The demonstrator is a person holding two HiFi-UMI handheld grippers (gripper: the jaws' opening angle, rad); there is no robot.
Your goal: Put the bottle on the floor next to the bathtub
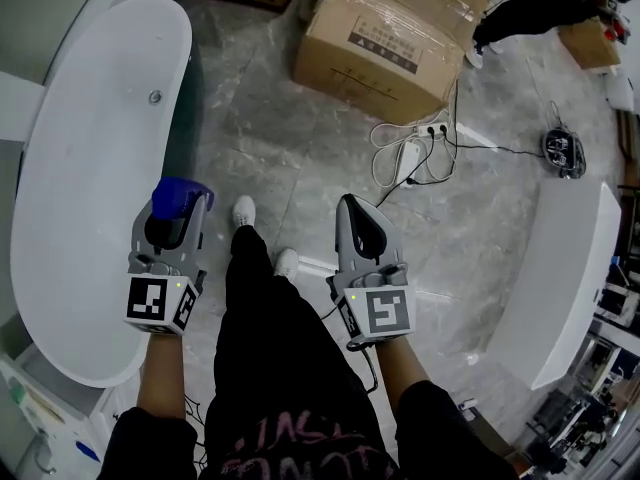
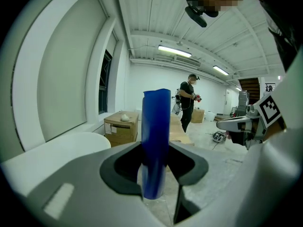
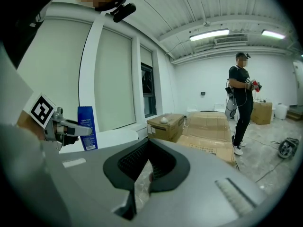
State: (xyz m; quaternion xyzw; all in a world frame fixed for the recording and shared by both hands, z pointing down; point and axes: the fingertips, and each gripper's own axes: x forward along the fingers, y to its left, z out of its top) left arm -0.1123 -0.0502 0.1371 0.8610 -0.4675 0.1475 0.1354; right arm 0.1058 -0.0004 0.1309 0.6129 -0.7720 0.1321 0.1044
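My left gripper (image 1: 178, 216) clamped the tall blue plastic bottle (image 2: 155, 141) upright. The grey marble floor (image 1: 300, 158) lay below, slightly rightward. My right gripper (image 1: 354, 213) was closed and empty.

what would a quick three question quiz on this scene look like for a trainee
1. True or false: the blue flat-sided plastic bottle already stands on the grey marbled floor.
2. The right gripper holds: A) the bottle B) a towel C) nothing.
3. Fill in: the bottle is clamped by the ____, near the white oval bathtub.
Key: 1 false; 2 C; 3 left gripper.
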